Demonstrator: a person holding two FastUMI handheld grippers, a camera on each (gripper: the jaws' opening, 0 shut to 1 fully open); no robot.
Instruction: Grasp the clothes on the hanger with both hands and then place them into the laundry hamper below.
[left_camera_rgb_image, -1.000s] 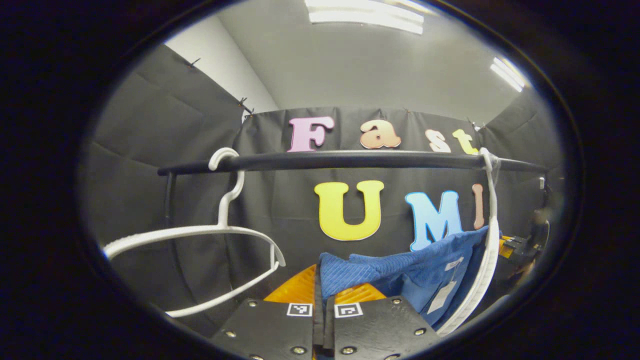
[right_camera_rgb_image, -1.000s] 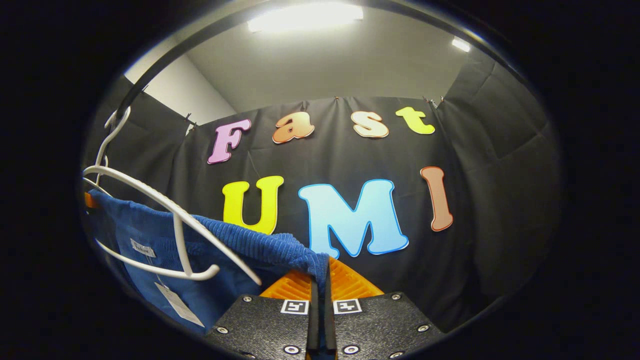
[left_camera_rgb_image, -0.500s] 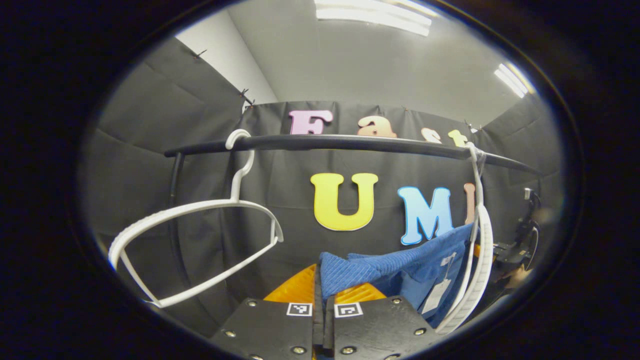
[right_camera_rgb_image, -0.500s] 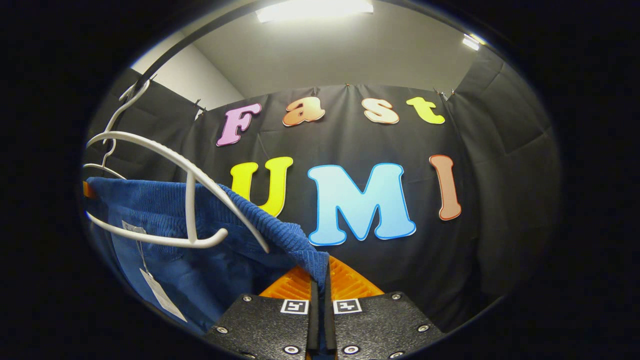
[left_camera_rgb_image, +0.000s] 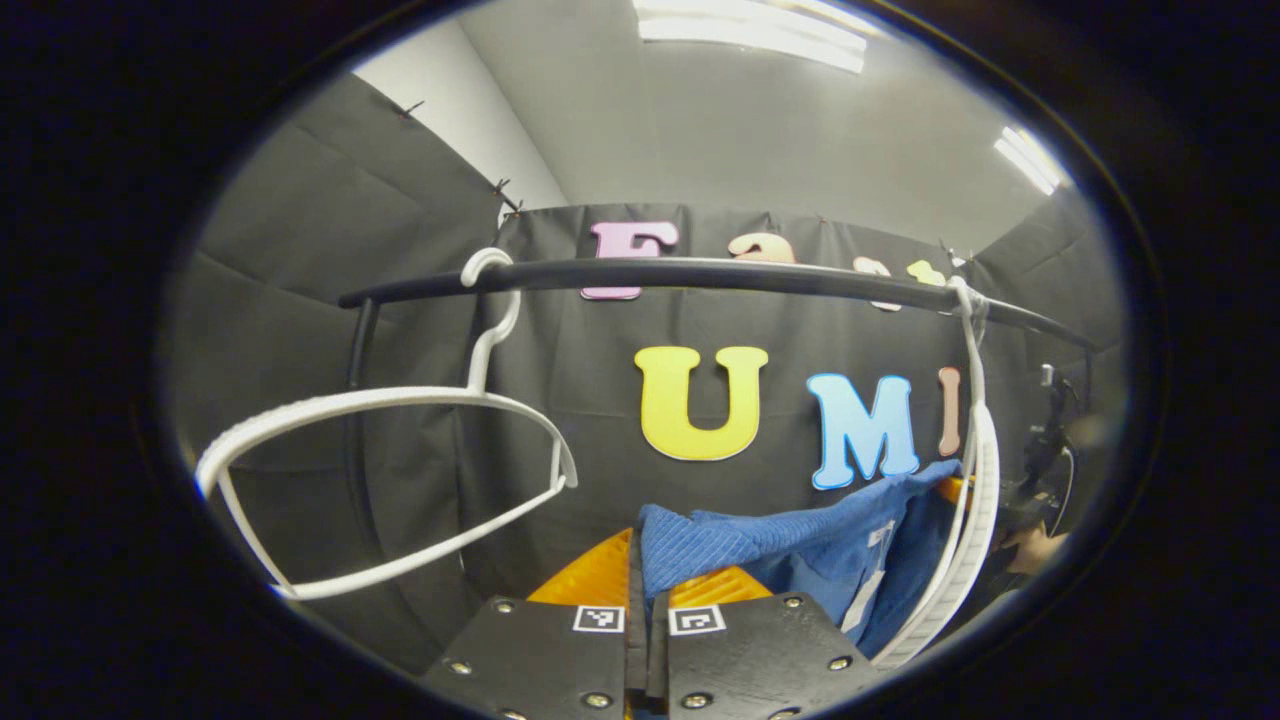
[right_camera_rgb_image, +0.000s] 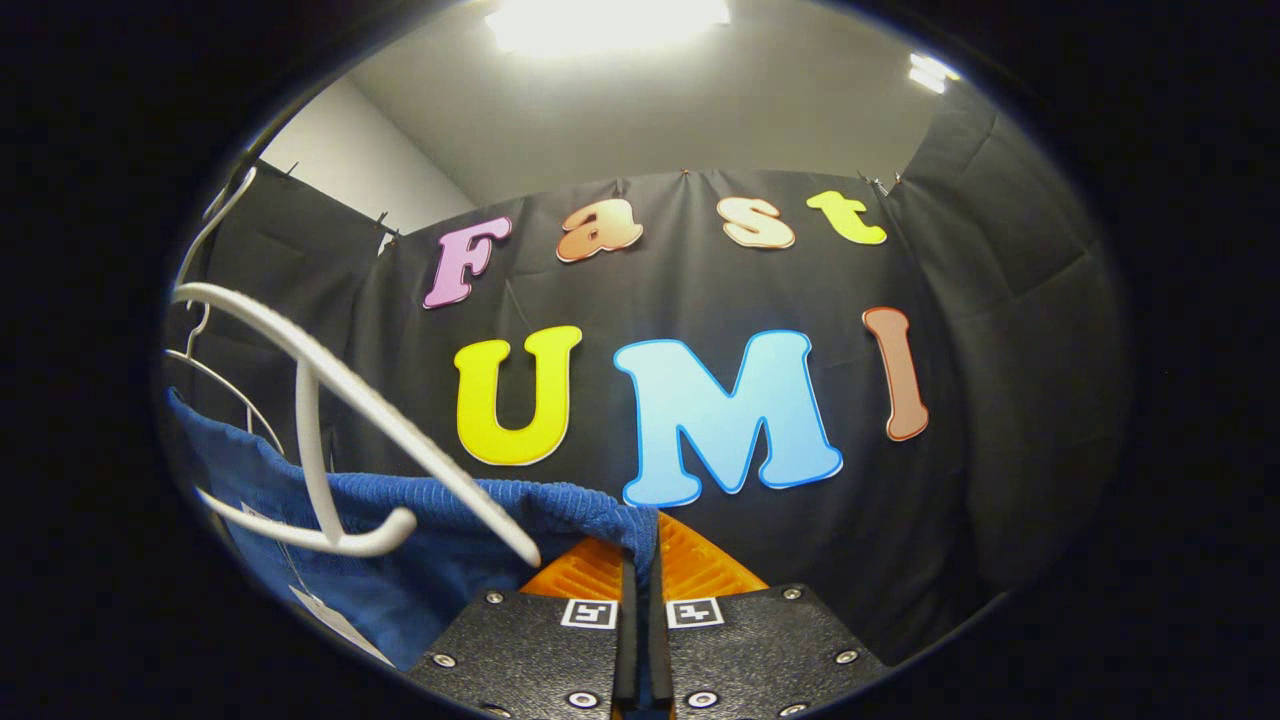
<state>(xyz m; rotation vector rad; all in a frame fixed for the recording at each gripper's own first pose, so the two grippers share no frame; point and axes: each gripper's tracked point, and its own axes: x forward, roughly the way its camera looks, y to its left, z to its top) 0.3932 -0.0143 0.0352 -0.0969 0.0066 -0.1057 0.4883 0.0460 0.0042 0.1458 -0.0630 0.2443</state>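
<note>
Blue ribbed-knit garment (left_camera_rgb_image: 800, 545): soft, light, limp; slung below the white hanger (right_camera_rgb_image: 330, 400). Top hem is pinched in the left tool (left_camera_rgb_image: 645, 590) and the right tool (right_camera_rgb_image: 638, 590), both closed on cloth; hem corners judged the soundest hold.

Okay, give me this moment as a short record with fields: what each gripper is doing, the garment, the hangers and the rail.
left gripper: shut on the blue garment's edge
right gripper: shut on the blue garment's other edge
blue garment: ribbed cloth stretched between the two grippers, a white tag hanging from it
empty hanger: white, hooked on the rail
second hanger: white, beside the garment, cloth partly behind it
rail: black bar, carries both hangers
hamper: cannot tell
</note>
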